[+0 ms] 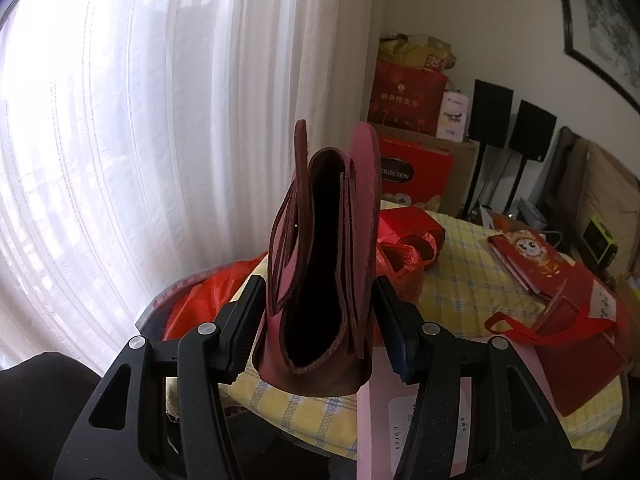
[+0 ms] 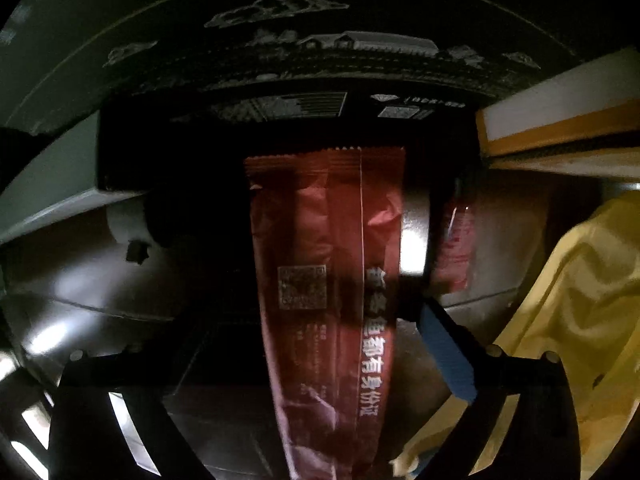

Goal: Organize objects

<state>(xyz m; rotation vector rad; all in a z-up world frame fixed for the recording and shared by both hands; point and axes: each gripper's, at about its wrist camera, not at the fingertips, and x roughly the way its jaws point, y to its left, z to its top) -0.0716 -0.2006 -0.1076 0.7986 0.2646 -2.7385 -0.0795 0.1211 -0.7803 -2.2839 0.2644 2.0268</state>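
Observation:
A dark red leather wallet (image 1: 320,264) with several pink flaps stands upright between the fingers of my left gripper (image 1: 314,320). Both black pads press on its sides, so the gripper is shut on it, above the table. In the right wrist view my right gripper (image 2: 312,320) points down into a dim container. Its jaws stand wide, and the blue pad (image 2: 448,352) shows on the right. A long red snack packet (image 2: 332,280) with white print lies lengthwise between the jaws, and neither pad touches it. The left finger is lost in shadow.
A table with a yellow checked cloth (image 1: 472,280) holds red gift bags (image 1: 568,320), a red plastic bag (image 1: 200,308) and a pink envelope (image 1: 384,432). White curtains (image 1: 160,120) hang at the left. In the container are a dark printed box (image 2: 320,80), a yellow bag (image 2: 568,320) and a small red sachet (image 2: 456,248).

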